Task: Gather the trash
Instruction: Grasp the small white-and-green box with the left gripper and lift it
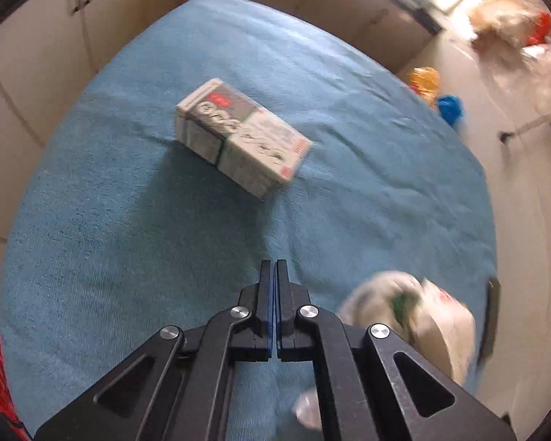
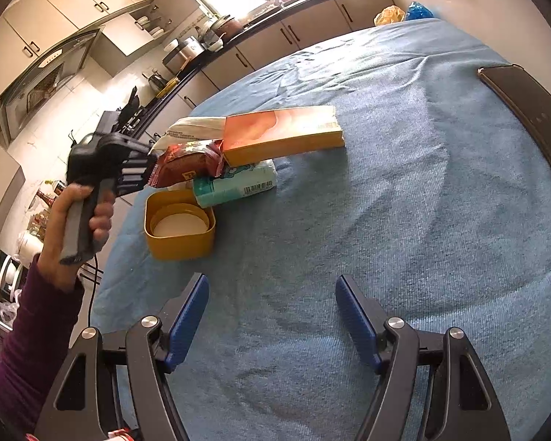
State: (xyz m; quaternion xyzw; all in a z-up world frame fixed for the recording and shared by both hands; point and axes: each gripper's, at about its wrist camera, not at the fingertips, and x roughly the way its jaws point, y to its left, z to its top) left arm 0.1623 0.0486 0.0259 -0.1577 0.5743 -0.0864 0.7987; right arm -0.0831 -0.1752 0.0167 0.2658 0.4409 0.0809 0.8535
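Red wrapper (image 2: pixel 187 163) atop tissue pack (image 2: pixel 235 183)

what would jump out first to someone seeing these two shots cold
Probably the blue cloth spread over the whole table, and in the right wrist view the pile on it: an orange box propped over a tissue pack, with a yellow tub in front. Next, the left gripper shut and empty, short of a white carton lying on the cloth, while the right gripper hangs open.
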